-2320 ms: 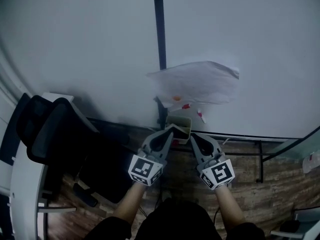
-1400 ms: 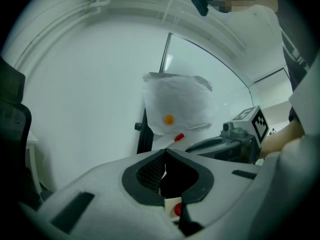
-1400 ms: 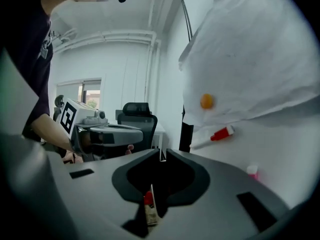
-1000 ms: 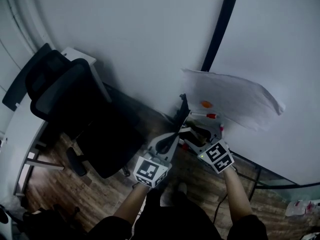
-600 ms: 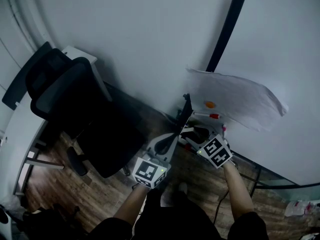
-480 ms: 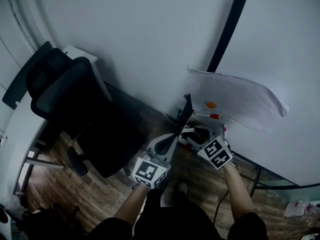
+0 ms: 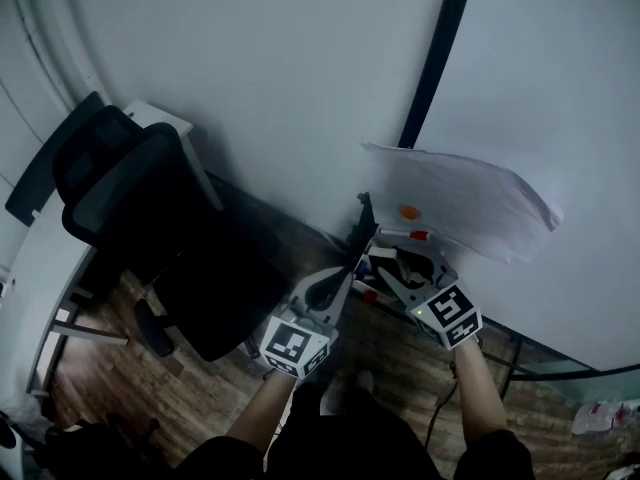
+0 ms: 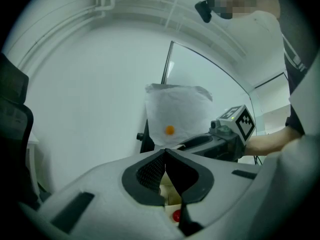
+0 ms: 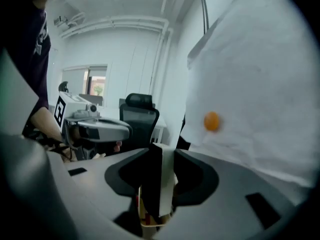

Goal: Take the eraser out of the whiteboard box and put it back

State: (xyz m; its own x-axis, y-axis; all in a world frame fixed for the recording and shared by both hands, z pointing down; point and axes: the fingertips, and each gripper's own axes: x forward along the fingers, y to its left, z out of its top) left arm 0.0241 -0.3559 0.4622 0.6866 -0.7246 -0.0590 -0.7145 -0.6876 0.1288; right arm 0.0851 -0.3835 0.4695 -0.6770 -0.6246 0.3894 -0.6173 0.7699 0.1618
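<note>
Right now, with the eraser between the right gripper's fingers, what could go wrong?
The right gripper has its fingers closing on the eraser, upright over the box; it could slip and drop. The paper sheet hangs close beside the gripper, so lifting could brush it off its orange magnet.

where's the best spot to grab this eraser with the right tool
Across its two flat faces, black felt and white back, near the top, from above: the eraser stands upright, lower end at the box. The right tool is closing there, eraser between its jaws.

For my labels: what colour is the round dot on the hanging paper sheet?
Orange. The dot shows best in the right gripper view.
</note>
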